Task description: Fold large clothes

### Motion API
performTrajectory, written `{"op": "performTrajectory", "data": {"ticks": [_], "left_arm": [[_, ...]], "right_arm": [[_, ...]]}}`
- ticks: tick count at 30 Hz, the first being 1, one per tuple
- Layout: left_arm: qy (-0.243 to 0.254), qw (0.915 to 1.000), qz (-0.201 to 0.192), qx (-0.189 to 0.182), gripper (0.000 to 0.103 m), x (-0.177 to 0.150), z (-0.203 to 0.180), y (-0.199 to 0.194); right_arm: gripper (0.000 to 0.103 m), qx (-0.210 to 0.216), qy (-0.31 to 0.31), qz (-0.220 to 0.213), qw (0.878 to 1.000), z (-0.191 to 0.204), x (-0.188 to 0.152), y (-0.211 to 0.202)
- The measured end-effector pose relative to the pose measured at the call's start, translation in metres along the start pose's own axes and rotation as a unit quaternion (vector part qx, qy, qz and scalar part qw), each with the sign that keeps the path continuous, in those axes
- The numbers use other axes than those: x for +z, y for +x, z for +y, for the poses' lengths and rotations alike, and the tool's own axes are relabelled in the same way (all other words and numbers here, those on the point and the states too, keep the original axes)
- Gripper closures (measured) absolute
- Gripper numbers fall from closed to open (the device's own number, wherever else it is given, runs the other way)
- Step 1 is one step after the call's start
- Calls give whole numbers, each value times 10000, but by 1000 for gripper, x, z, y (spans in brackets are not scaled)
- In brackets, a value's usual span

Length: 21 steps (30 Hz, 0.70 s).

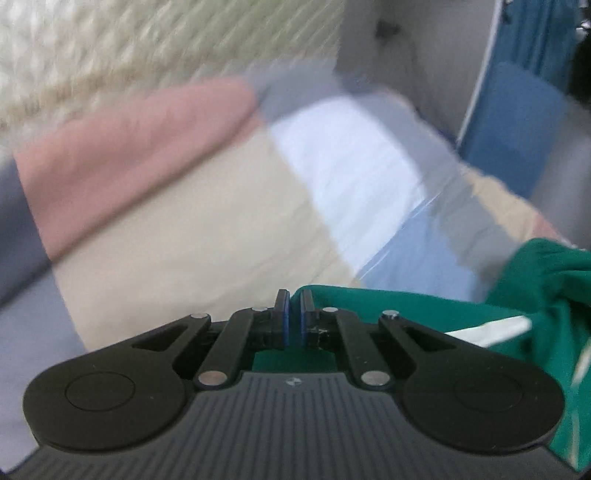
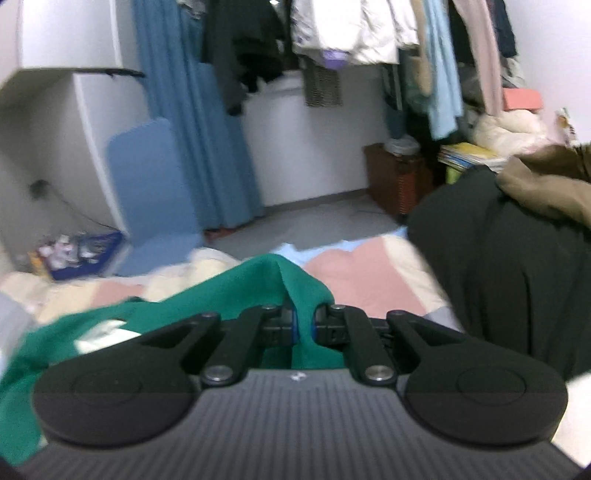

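A green garment (image 1: 424, 306) with a white stripe hangs between both grippers above a patchwork bedspread (image 1: 207, 229). In the left wrist view my left gripper (image 1: 293, 301) is shut, its blue pads pinching the green cloth's edge, and the fabric trails off to the right. In the right wrist view my right gripper (image 2: 303, 314) is shut on a bunched fold of the same green garment (image 2: 236, 291), which rises in a peak between the fingers and drapes away to the left. Both views are blurred.
A pink, beige, white and blue bedspread (image 2: 369, 273) covers the bed. A dark garment (image 2: 498, 266) and a brown one (image 2: 546, 184) lie piled at the right. Beyond are a blue curtain (image 2: 192, 129), hanging clothes (image 2: 369, 33), a wooden cabinet (image 2: 399, 177) and grey floor (image 2: 314, 218).
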State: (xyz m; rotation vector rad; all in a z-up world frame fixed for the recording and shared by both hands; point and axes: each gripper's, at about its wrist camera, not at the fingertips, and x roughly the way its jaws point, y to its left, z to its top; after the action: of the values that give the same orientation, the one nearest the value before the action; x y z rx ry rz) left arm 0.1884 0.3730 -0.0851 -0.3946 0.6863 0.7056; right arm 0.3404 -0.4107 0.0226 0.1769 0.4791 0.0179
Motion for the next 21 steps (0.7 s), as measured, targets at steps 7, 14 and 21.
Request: {"op": "performTrajectory", "data": {"ticks": [7, 14, 21], "left_arm": [[-21, 9987, 312, 400, 96, -8, 3, 55], [330, 9977, 223, 547, 94, -9, -13, 44], [187, 9995, -40, 241, 46, -12, -36, -8]], "right_arm": [[94, -455, 292, 720, 9959, -40, -62, 90], [92, -176, 656, 484, 9965, -51, -91, 94], [58, 30, 604, 324, 9976, -50, -79, 42]]}}
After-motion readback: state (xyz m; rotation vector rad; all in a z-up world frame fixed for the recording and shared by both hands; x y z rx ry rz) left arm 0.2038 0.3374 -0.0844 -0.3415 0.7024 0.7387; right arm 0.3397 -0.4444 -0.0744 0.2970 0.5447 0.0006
